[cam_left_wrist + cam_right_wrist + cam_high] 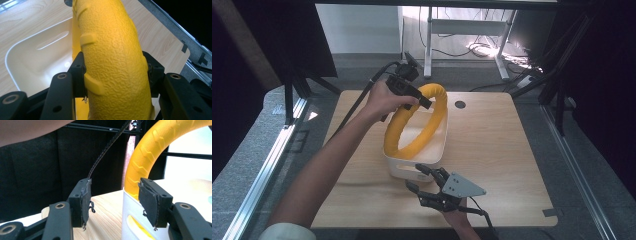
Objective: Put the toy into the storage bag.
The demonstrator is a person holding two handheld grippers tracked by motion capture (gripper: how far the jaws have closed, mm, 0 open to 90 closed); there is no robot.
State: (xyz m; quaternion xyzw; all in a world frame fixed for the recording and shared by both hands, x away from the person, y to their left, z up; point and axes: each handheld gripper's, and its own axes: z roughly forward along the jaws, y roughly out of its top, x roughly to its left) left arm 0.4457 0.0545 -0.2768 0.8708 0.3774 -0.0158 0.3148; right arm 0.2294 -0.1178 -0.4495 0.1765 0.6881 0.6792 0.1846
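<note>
The left gripper, held in the person's left hand, is clamped on the yellow ring, one black jaw pressed flat to each side of its thick tube. In the left gripper view the ring rises straight out from between the jaws: bright yellow, with a fine pebbled skin and short raised ribs set slantwise along one edge, like a tyre tread. Below and to the left of those jaws lies the white bin, a shallow tub with rounded corners and a slot handle in its wall.

In the high view the ring stands tilted, its upper arc at the gripper and its lower arc down inside the bin, which sits on the pale wooden table.

Further right, and nearer the person, the right gripper sits low just beside the bin's near wall, its jaws partly apart with nothing between them. In the right gripper view the bin's white wall stands just ahead between its pads, and the ring arches up above the right-hand jaw, its chevron ribs plain along the inner curve.
</note>
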